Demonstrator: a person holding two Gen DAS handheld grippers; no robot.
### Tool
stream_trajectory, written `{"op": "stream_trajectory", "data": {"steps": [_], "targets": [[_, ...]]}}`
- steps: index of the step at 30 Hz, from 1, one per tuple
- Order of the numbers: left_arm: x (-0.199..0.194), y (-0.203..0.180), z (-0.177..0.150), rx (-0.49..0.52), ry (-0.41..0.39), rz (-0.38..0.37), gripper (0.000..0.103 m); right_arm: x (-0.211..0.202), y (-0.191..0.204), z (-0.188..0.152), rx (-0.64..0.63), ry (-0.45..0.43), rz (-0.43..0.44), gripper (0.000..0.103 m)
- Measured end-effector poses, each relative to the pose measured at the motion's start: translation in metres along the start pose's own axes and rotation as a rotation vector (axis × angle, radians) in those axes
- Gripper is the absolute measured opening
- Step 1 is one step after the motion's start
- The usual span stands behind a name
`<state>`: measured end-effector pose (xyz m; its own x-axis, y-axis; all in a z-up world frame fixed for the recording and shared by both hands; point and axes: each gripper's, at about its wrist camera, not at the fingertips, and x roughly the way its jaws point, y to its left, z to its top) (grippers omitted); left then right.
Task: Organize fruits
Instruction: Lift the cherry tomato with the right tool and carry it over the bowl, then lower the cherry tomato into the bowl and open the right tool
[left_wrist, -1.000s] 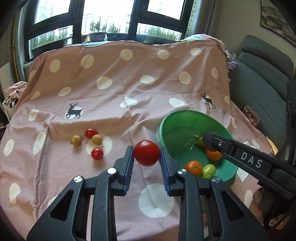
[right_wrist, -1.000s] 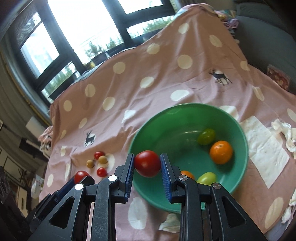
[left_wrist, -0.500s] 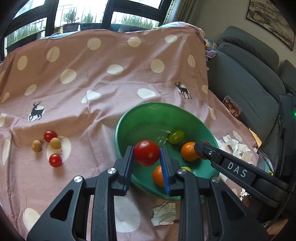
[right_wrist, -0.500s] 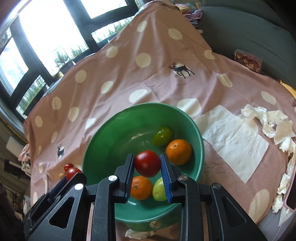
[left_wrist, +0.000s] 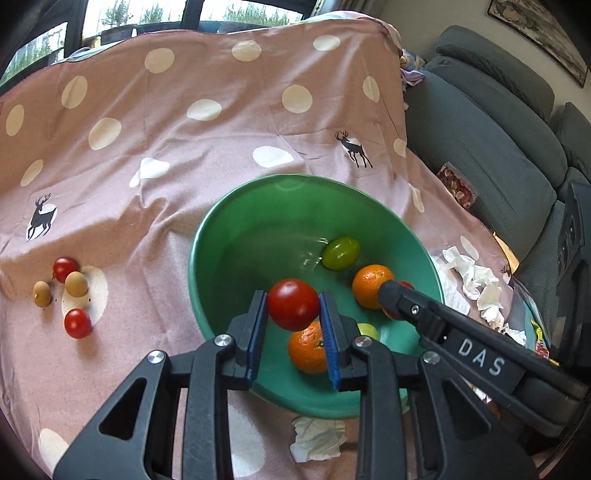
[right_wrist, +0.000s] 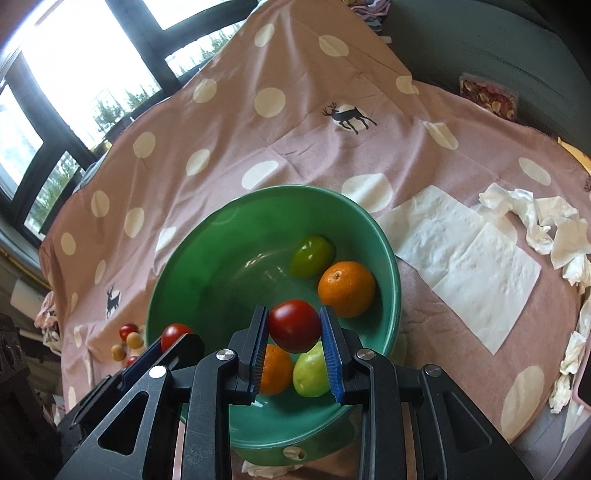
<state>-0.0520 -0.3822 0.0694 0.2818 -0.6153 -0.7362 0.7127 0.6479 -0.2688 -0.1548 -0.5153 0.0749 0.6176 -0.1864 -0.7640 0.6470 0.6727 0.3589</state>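
My left gripper (left_wrist: 293, 312) is shut on a red tomato (left_wrist: 293, 303) and holds it above the near part of the green bowl (left_wrist: 236, 229). My right gripper (right_wrist: 294, 330) is shut on another red tomato (right_wrist: 294, 325), also above the bowl (right_wrist: 207, 236). The bowl holds two oranges (right_wrist: 346, 288), a green fruit (right_wrist: 312, 255) and a yellow-green fruit (right_wrist: 309, 371). In the left wrist view the right gripper's arm (left_wrist: 461, 350) reaches over the bowl from the right. Two small red tomatoes (left_wrist: 77, 323) and two tan fruits (left_wrist: 76, 283) lie on the cloth to the left.
A pink polka-dot cloth (left_wrist: 184, 147) covers the table. White paper napkins (right_wrist: 465, 266) and crumpled tissues (right_wrist: 546, 221) lie right of the bowl; one crumpled tissue (left_wrist: 317, 439) lies in front of it. A grey sofa (left_wrist: 498, 129) stands at the right.
Both grippers have moved, each with its tomato, from beside the bowl to above it and closer to it. The fruit in the bowl and on the cloth has not moved.
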Motion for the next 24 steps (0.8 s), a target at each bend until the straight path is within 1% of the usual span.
{"op": "stream_trajectory", "data": {"steps": [5, 10, 17, 20, 22, 24], "targets": [[0.010, 0.001, 0.003, 0.000, 0.021, -0.015, 0.028, 0.004, -0.003, 0.000, 0.012, 0.009, -0.030, 0.031], [0.017, 0.001, 0.004, -0.004, 0.033, -0.015, 0.028, 0.008, -0.006, 0.001, 0.018, 0.017, -0.032, 0.031], [0.021, -0.001, 0.003, 0.012, 0.036, 0.008, 0.028, 0.006, -0.006, 0.001, 0.019, 0.011, -0.048, 0.031], [0.021, -0.001, 0.003, 0.008, 0.039, -0.005, 0.028, 0.006, -0.006, 0.001, 0.015, 0.006, -0.053, 0.031], [0.017, 0.000, 0.003, 0.007, 0.030, -0.013, 0.028, 0.006, -0.007, 0.002, 0.019, 0.003, -0.054, 0.031], [0.010, 0.002, 0.003, 0.006, 0.005, -0.011, 0.031, 0.006, -0.006, 0.002, 0.019, 0.006, -0.054, 0.031]]}}
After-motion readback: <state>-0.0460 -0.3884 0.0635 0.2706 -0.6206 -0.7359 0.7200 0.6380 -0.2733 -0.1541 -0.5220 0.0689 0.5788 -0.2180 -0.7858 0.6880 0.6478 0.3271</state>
